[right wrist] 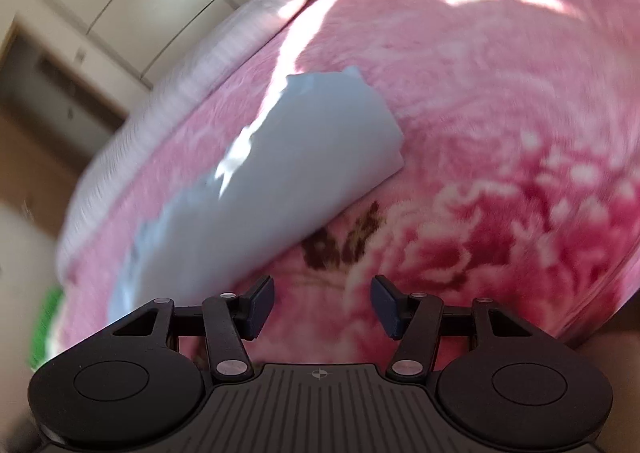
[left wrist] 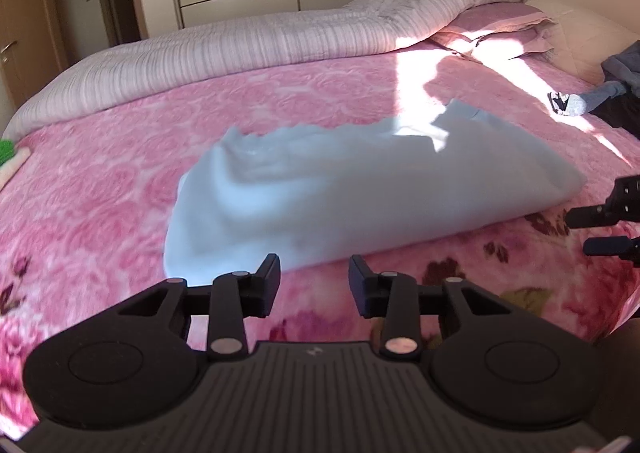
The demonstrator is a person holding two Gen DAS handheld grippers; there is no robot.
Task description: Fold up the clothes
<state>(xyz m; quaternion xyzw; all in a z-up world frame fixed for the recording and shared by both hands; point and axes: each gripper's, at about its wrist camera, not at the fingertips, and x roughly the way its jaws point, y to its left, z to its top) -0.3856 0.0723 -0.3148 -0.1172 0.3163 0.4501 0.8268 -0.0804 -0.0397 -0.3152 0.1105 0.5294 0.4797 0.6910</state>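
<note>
both tongs (left wrist: 314,285) (right wrist: 323,307) agape before crosswise pale garment (left wrist: 360,189)

Both views are lit by daylight, and the room is bright overall. In the left wrist view a strong patch of sun is seen on the pink blanket (left wrist: 120,181) toward 1 o'clock, where the colour is washed out to white, and a dark shadow is cast across it. The pale garment (left wrist: 360,197) is softly blurred. The right wrist view is tilted and smeared by motion blur, strongest at 9 o'clock; glare is seen at 12 o'clock. Straight lines are bent near the edges, and the corners are darkened.
</note>
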